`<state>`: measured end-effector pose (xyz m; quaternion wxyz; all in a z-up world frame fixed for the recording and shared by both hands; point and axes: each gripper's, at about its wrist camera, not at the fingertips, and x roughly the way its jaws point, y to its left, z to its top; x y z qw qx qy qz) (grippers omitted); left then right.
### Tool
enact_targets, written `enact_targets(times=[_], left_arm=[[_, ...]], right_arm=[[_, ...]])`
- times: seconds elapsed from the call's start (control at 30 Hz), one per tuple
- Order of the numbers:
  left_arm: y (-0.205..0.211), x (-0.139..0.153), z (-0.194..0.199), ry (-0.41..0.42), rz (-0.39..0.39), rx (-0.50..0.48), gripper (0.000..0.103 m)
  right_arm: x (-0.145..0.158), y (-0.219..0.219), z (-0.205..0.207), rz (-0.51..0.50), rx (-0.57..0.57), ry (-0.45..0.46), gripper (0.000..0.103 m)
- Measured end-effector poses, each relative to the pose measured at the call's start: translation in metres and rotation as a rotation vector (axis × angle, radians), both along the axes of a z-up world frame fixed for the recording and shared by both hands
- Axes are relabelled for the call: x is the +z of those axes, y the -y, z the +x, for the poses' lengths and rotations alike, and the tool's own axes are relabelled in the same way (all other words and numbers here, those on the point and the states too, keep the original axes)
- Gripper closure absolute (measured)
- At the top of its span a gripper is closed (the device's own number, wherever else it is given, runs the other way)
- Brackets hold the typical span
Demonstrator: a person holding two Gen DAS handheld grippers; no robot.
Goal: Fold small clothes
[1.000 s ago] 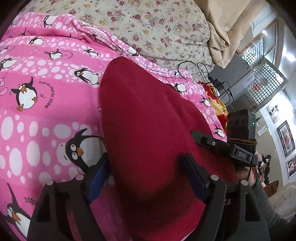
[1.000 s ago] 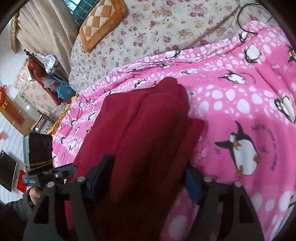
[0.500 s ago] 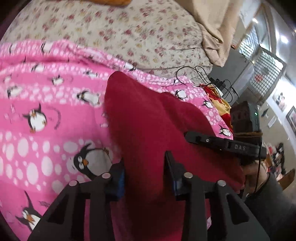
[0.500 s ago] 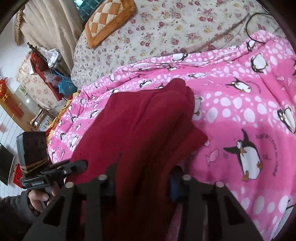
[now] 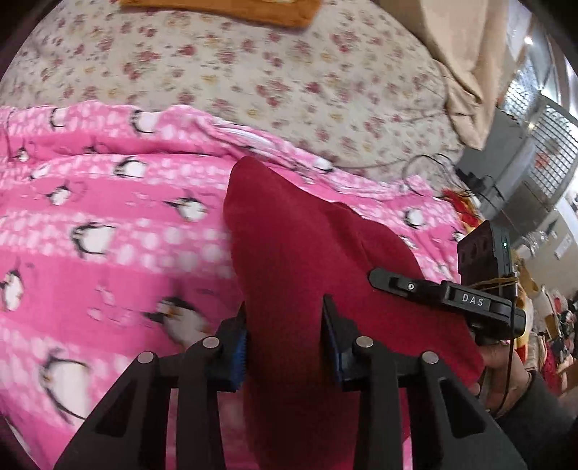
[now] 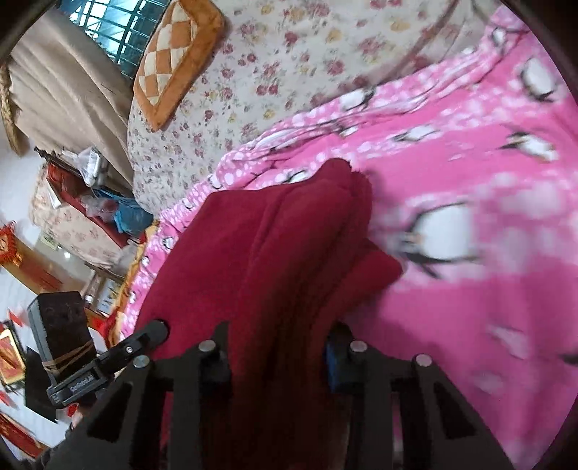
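Over the penguin blanket (image 5: 108,274), left gripper (image 5: 285,343) and right gripper (image 6: 278,358) each clamp the red garment (image 5: 307,253) (near hem cut off; blanket blurred).

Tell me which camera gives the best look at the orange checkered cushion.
The right wrist view: the orange checkered cushion lies almost whole on the floral bedspread, its diamond pattern clear. The left wrist view catches only a plain orange strip of it, cut off at the top edge.

Soft daylight from the window (image 6: 104,32), motion blur across the pink blanket (image 5: 108,253), fisheye-curved dark edges.
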<state>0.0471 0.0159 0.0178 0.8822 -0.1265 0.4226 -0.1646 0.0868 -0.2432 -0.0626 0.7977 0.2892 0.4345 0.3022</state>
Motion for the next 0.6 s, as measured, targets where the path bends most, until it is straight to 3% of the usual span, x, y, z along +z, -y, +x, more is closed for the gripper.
enact_targets(times=[0.3,0.43,0.6], left_arm=[[-0.05,-0.009,0.017,-0.028,0.001,0.115,0.091],[-0.046,-0.022,0.025,-0.061,-0.003,0.132,0.079],[-0.067,-0.02,0.01,-0.083,-0.119,0.219,0.078]], right_arm=[[-0.001,-0.066,0.034,0.011,0.076,0.027,0.068],[-0.007,-0.061,0.037,0.035,0.063,0.003,0.063],[0.014,-0.051,0.018,-0.024,0.041,-0.02,0.059]])
